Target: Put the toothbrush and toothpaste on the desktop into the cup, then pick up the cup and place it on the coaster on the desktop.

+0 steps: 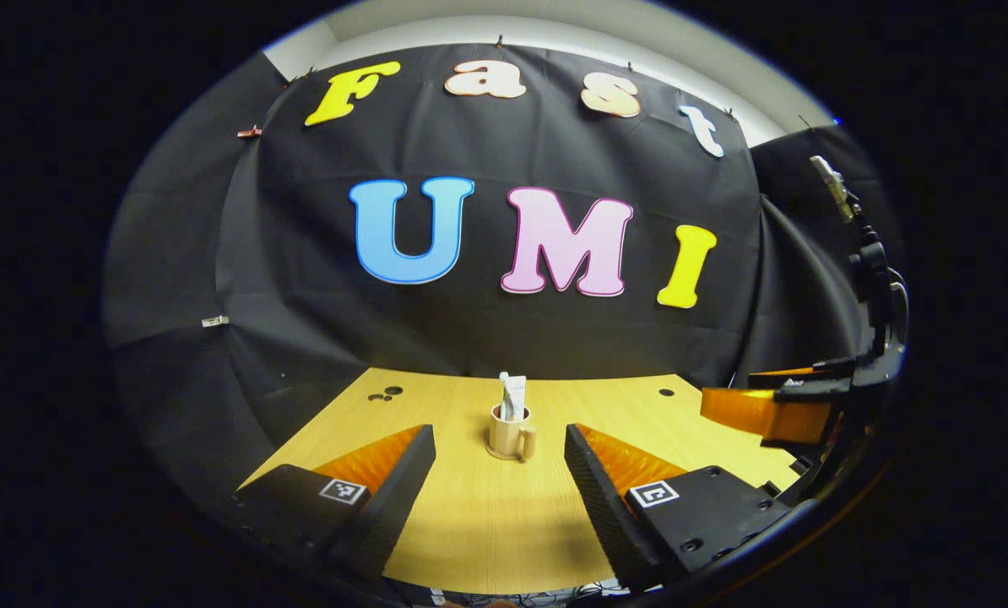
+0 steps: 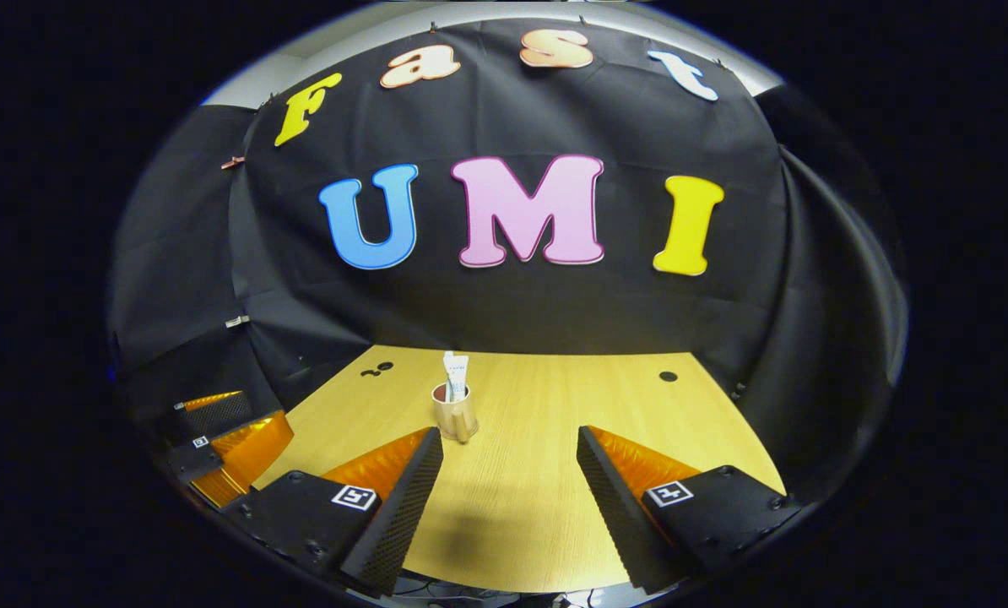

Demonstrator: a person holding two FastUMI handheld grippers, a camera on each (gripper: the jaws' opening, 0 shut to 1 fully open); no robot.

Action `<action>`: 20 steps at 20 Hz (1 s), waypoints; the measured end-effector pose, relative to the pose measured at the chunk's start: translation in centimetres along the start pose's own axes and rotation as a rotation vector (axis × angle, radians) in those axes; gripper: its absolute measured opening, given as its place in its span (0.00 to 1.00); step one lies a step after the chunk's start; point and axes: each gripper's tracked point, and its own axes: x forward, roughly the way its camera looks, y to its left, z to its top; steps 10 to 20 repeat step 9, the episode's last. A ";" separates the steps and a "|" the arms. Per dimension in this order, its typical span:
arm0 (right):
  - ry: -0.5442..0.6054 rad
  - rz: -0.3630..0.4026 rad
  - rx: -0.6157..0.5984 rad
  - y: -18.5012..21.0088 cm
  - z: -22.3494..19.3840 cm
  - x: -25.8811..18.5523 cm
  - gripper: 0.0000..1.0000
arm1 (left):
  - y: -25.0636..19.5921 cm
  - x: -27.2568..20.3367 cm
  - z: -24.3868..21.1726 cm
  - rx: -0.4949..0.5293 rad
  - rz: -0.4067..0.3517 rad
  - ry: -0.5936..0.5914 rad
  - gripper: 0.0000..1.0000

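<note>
Beige cup [image 1: 511, 433] with toothpaste [image 1: 514, 395] inside stood on the wooden desk [image 1: 470, 523], ahead of both tongs; left tongs [image 1: 495, 481] and right tongs [image 2: 508, 485] were spread wide, holding nothing

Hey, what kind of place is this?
Probably a staged recording booth, not a home: black cloth wall draped behind a bare wooden desktop, with just a cup holding toothpaste.

Wood, plastic and glaze
Matt pale wood-grain table [image 1: 470, 515]; smooth beige glossy cup [image 1: 508, 435]; left claw [image 1: 499, 485] fingers [image 1: 394, 490] black, rough-textured, with glossy orange sides.
</note>
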 end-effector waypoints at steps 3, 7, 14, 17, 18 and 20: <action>-0.064 -0.030 -0.015 0.0 0.1 -2.6 0.98 | -0.4 -1.2 0.0 -0.026 0.007 -0.026 0.97; -0.075 -0.019 0.007 1.1 -0.9 -4.7 0.98 | -1.9 -2.2 -1.1 -0.043 -0.047 0.010 0.98; -0.073 -0.012 0.011 1.2 -1.2 -4.8 0.98 | -1.7 -2.4 -1.1 -0.024 -0.043 0.007 0.98; -0.073 -0.012 0.011 1.2 -1.2 -4.8 0.98 | -1.7 -2.4 -1.1 -0.024 -0.043 0.007 0.98; -0.073 -0.012 0.011 1.2 -1.2 -4.8 0.98 | -1.7 -2.4 -1.1 -0.024 -0.043 0.007 0.98; -0.073 -0.012 0.011 1.2 -1.2 -4.8 0.98 | -1.7 -2.4 -1.1 -0.024 -0.043 0.007 0.98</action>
